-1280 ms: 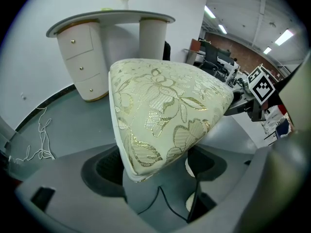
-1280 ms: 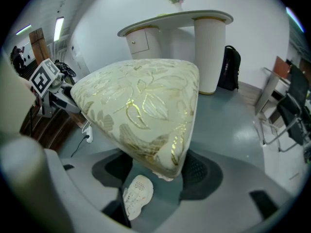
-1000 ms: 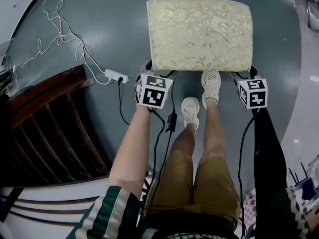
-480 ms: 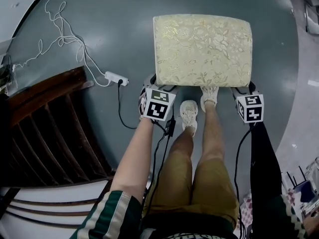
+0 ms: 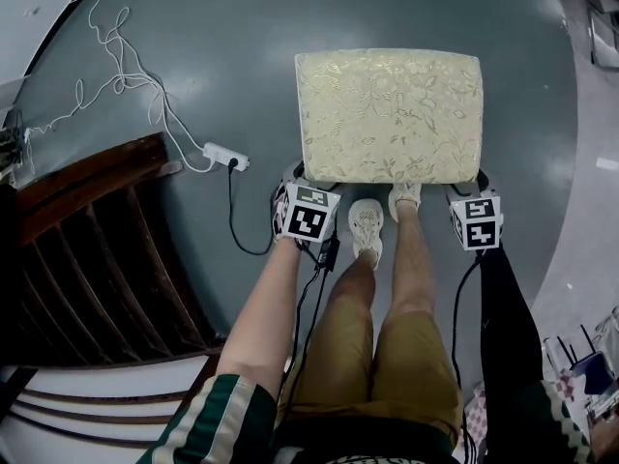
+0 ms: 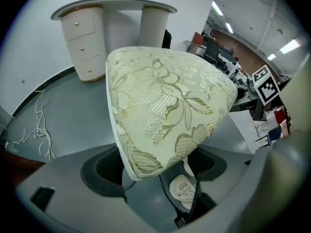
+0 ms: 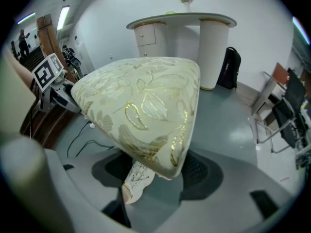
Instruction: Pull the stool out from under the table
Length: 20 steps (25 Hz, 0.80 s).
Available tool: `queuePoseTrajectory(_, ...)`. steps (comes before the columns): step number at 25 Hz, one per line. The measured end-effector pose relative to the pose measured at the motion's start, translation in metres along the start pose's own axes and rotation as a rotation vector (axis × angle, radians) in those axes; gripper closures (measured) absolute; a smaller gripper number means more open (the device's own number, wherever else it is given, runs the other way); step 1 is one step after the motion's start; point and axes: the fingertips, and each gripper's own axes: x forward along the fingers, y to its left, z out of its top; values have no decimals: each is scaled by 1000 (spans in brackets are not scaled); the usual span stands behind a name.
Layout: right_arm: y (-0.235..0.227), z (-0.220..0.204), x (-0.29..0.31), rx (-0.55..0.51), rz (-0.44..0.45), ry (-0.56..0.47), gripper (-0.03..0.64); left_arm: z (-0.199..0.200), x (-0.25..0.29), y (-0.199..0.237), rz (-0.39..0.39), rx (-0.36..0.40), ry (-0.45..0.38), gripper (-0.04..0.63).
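Note:
The stool [image 5: 389,114] has a cream cushion with gold flower brocade and stands on the grey floor in front of my feet. My left gripper [image 5: 296,176] is shut on its near left corner, and my right gripper [image 5: 478,180] is shut on its near right corner. In the left gripper view the cushion corner [image 6: 160,101] fills the gap between the left gripper's [image 6: 154,165] jaws. The right gripper view shows the other corner [image 7: 146,101] pinched the same way by the right gripper [image 7: 158,171]. The white table [image 6: 114,6] with drawers stands well behind the stool, by the wall [image 7: 182,19].
A power strip with white cable [image 5: 224,155] lies on the floor to the left. Dark wooden steps [image 5: 87,249] fill the lower left. A black bag [image 7: 232,67] leans by the table leg, with metal chairs [image 7: 282,115] to the right. My shoes [image 5: 366,225] are just under the stool's near edge.
The stool has come toward me, farther from the table, with both grippers still clamped on its near corners. My feet have stepped back with it.

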Motion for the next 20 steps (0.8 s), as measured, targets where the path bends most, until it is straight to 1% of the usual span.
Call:
queuePoseTrajectory(3,-3,0,1,-17,-6,-3,308,-4,4,-2,-5,-25,38,189)
queuePoseTrajectory(5,-5,2,0,-19,-18,-9,308,-6,5,-3,-9,-38,48,189)
queuePoseTrajectory(7,-4,4,0,-7,-27,-18,308,-5,6,-2,-12,-31,40,189)
queuePoseTrajectory(11,-4,1,-1,18,-43,-16,307,-5,8,-3,-32,-6,-6,187)
queuePoseTrajectory(13,0,-4,-6,35,-54,-29,299,-13,4,-6,-12,-11,-10,187)
queuePoseTrajectory(14,3,-5,-8,39,-62,-39,284,-16,1,-6,10,-18,-11,187)
queuePoseTrajectory(16,4,-7,-12,45,-74,-52,234,-20,-2,-5,52,-43,-20,187)
queuePoseTrajectory(18,2,-12,-12,61,-72,-46,219,-22,-4,-3,81,-82,-27,187)
queuePoseTrajectory(20,3,-20,-16,79,-66,-29,212,-24,-12,0,97,-100,-30,187)
